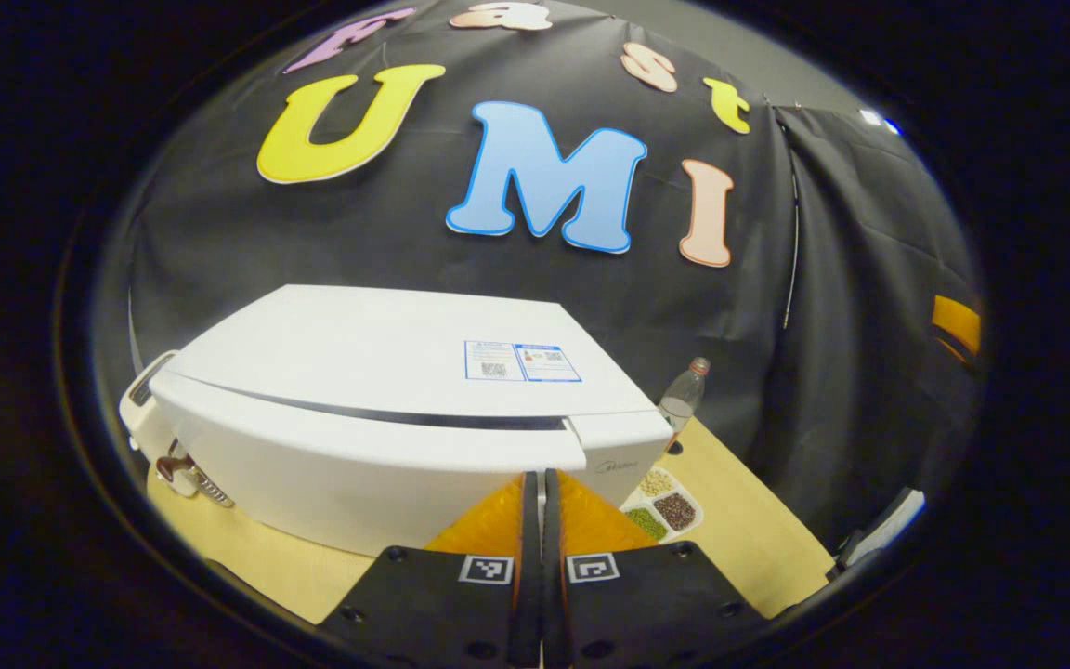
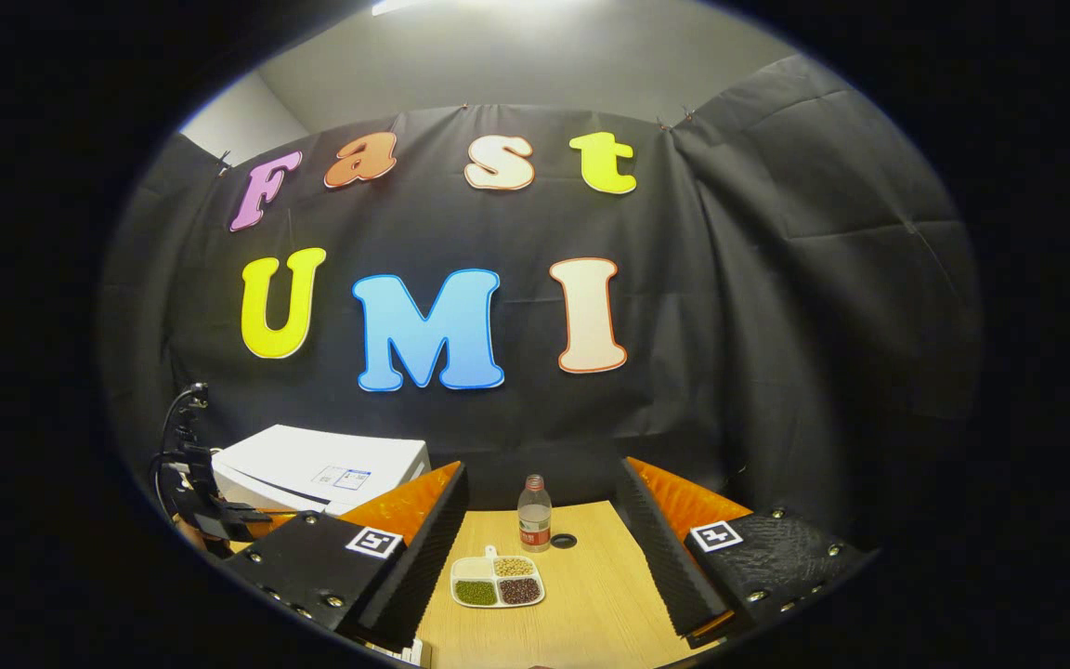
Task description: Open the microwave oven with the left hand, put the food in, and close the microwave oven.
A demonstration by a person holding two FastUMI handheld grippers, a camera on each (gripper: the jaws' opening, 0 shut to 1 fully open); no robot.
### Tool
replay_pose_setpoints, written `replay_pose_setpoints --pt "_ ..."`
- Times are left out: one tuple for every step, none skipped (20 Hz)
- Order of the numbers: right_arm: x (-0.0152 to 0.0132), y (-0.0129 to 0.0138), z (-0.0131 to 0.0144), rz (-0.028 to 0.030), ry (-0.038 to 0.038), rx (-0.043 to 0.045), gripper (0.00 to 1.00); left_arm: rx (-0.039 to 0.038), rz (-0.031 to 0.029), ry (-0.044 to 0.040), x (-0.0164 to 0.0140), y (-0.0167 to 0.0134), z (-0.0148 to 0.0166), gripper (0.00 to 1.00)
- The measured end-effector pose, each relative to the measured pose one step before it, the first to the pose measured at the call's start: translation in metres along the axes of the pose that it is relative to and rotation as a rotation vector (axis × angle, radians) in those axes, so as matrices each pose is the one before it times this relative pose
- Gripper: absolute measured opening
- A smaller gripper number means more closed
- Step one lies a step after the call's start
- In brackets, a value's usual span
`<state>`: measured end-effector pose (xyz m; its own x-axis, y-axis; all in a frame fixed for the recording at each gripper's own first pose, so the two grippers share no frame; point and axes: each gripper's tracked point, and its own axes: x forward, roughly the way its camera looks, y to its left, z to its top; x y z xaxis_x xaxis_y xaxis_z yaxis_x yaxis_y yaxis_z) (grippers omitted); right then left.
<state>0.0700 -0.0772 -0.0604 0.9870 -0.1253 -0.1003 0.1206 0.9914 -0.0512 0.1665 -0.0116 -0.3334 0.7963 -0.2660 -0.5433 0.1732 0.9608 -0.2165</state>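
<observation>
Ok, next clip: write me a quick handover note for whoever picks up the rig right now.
Left gripper: shut, empty, close in front of the microwave, whose door is closed.
Right gripper: open, empty, aimed at the food tray on the table.
A bottle stands behind the tray.
Done: nothing yet.
Left: open the door with the left gripper, put the tray in, close the door.

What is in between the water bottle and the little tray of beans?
Nothing: in the right gripper view, bare wooden table separates the bottle from the bean tray. A small black ring lies beside the bottle.
</observation>
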Motion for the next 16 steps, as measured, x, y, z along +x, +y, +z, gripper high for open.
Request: replay_pose_setpoints --pt "0.00056 0.00026 -0.00239 -0.00152 0.00240 -0.00559 0.96 -0.00022 -0.00567 0.01098 0.00152 -0.00260 -0.00565 0.07" --pt "-0.00099 0.00105 -0.00061 0.00033 0.00113 -0.00553 0.96 0.01344 0.00111 -0.00712 -0.00134 0.00019 0.00173 0.07" --pt "0.00088 -0.00042 0.00019 -0.00155 0.00212 -0.00428 0.96 0.00693 0.00535 -0.00364 0.00252 0.00216 0.00058 0.07" --pt "0.00127 0.00134 0.00077 -0.00174 -0.00086 -0.00253 0.97 -0.00444 -0.00370 -0.00692 0.00343 0.00022 0.00214 0.07" --pt "0.00080 0.00177 0.00106 -0.00184 -0.00164 0.00042 0.97 -0.01140 -0.00369 -0.00684 0.00000 0.00067 0.00154 0.07" --pt "-0.00064 0.00210 0.00121 0.00126 -0.00119 0.00124 0.97 0.00911 0.05930 -0.01493 0.00268 0.01347 0.00654 0.07" --pt "-0.00034 0.00147 -0.00078 0.00078 0.00083 -0.00283 0.97 -0.04186 -0.04159 0.01996 -0.00103 -0.00367 -0.00242 0.07" --pt "-0.00045 0.00164 0.00015 -0.00229 -0.00018 -0.00687 0.97 -0.00934 -0.00403 -0.00894 0.00441 0.00041 -0.00098 0.07" --pt "-0.00010 0.00033 -0.00004 -0.00217 -0.00074 -0.00234 0.97 0.01173 -0.01103 -0.00130 -0.00178 -0.00149 0.00077 0.07" --pt "-0.00037 0.00241 0.00106 0.00208 0.00153 0.00119 0.97 0.00429 -0.00492 0.00376 -0.00024 -0.00024 -0.00002 0.07" --pt "-0.00162 0.00316 -0.00018 0.00095 0.00040 -0.00090 0.97 0.00463 -0.00468 -0.00117 0.00059 -0.00003 -0.00026 0.07" --pt "-0.00099 0.00232 0.00082 0.00002 -0.00081 -0.00158 0.97 0.00289 -0.00118 0.00190 -0.00050 0.00043 0.00014 0.07" --pt "-0.00022 0.00363 0.00045 0.00341 -0.00107 -0.00034 0.97 0.00654 0.00948 -0.00617 -0.00165 0.00177 0.00209 0.07" --pt "-0.00221 0.00460 0.00133 0.00514 -0.00015 -0.00115 0.97 0.01908 0.02242 -0.02382 -0.00581 0.00433 0.01043 0.07" --pt "-0.00086 0.00306 0.00089 0.00639 -0.00109 -0.00156 0.97 0.01094 0.01046 -0.03166 -0.00956 0.00107 0.01368 0.07" --pt "-0.00044 0.00537 0.00401 0.00727 -0.00293 0.00076 0.97 0.01122 0.00264 -0.03527 -0.01275 -0.00183 0.01755 0.10"
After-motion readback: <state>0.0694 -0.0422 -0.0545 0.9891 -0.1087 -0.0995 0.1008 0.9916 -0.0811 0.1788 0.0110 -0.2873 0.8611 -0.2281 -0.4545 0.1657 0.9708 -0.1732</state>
